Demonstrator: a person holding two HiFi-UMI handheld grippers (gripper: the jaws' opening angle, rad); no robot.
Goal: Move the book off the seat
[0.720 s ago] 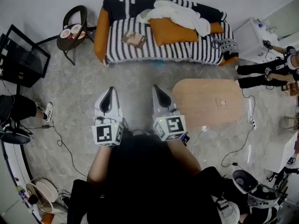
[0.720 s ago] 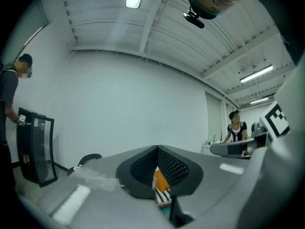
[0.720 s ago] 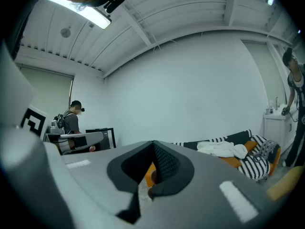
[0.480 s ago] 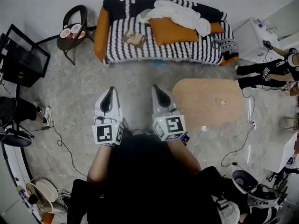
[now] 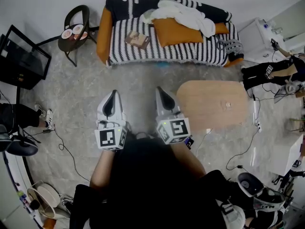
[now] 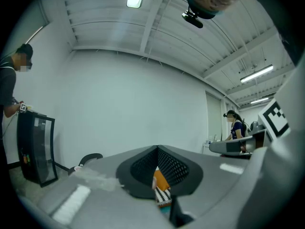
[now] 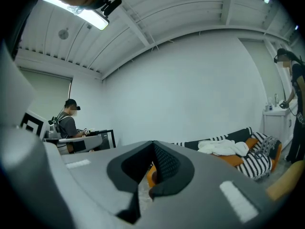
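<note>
Both level with fingers closed and empty, the left gripper [image 5: 113,93] and right gripper [image 5: 160,90] face a small brown book [image 5: 137,39] on the black-and-white striped sofa [image 5: 167,54]; a pale oval wooden bench [image 5: 212,104] stands just right.

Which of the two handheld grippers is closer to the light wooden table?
The right gripper: the oval wooden table lies just beside it, while the left gripper sits farther off, over bare floor.

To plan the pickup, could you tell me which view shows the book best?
The head view: the book lies unobstructed on the striped sofa, left of the orange cushion. The left gripper view shows only a sliver of sofa beyond its jaws; the right gripper view, the sofa's right part. Neither shows the book.
</note>
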